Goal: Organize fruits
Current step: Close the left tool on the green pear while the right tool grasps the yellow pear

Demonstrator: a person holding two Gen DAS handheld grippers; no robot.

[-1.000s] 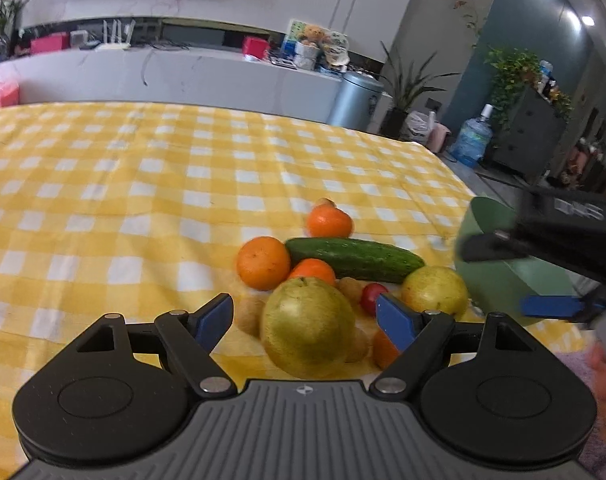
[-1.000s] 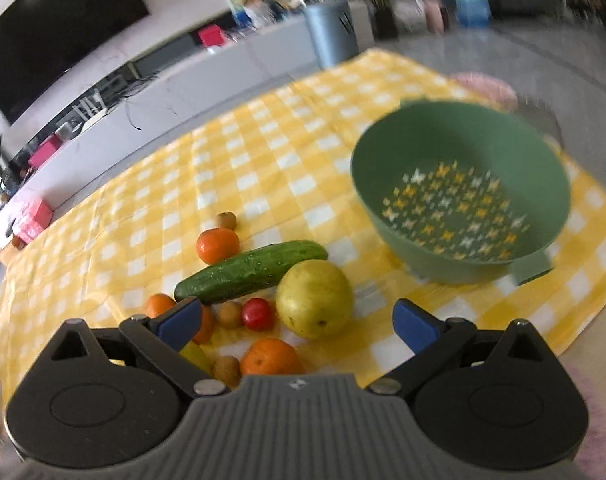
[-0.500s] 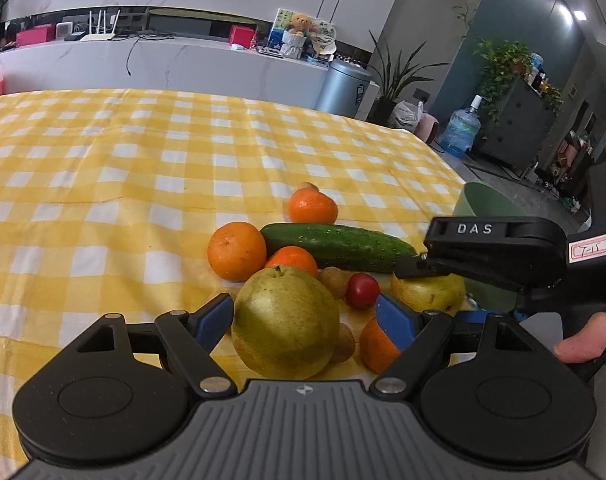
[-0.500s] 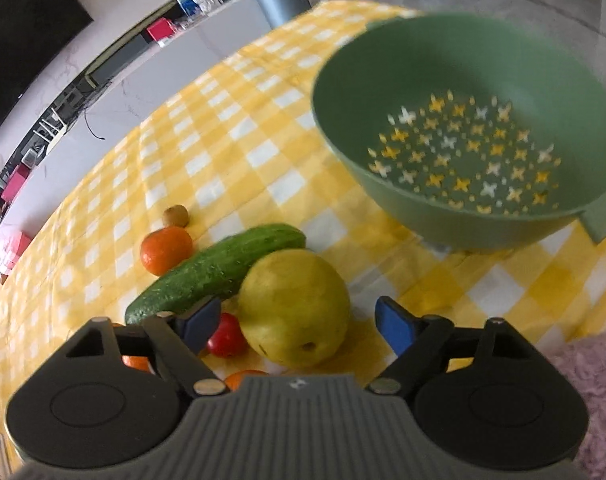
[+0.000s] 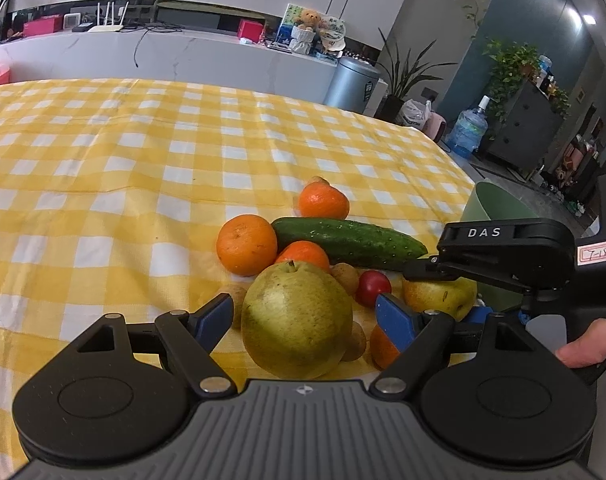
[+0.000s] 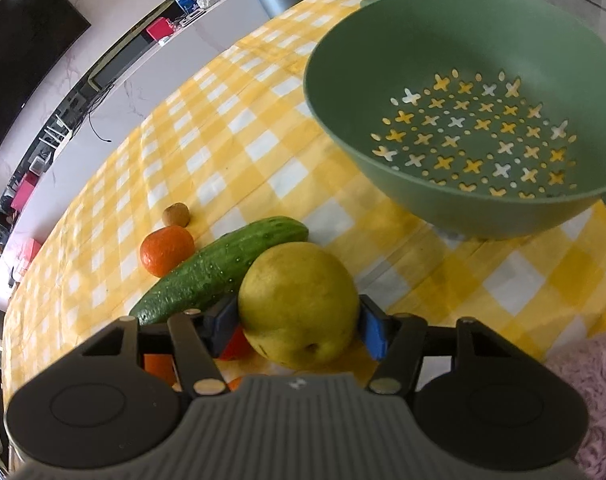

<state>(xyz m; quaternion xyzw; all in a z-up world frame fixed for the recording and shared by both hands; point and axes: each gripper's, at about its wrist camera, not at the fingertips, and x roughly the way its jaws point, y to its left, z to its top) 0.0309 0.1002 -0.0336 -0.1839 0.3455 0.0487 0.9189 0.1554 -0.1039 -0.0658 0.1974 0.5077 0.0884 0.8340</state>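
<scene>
Right tool (image 6: 299, 322): blue pads pressed against both flanks of a yellow pear (image 6: 299, 304), gripping it on the bench (image 6: 223, 152), beside the cucumber (image 6: 223, 268).

Left tool (image 5: 303, 316): spread wide around a larger green pear (image 5: 297, 320), pads apart from its skin.

Green colander (image 6: 383, 184): empty, near the pile.

Hazards: the round pear may slip from its narrow pad contact when lifted; the lift may nudge the cucumber and cherry tomato (image 5: 373, 287) and set them rolling; the two tools work close together and may collide.

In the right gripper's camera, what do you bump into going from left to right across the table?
Tangerine → cucumber → yellow pear between the right gripper fingers → green colander.
</scene>
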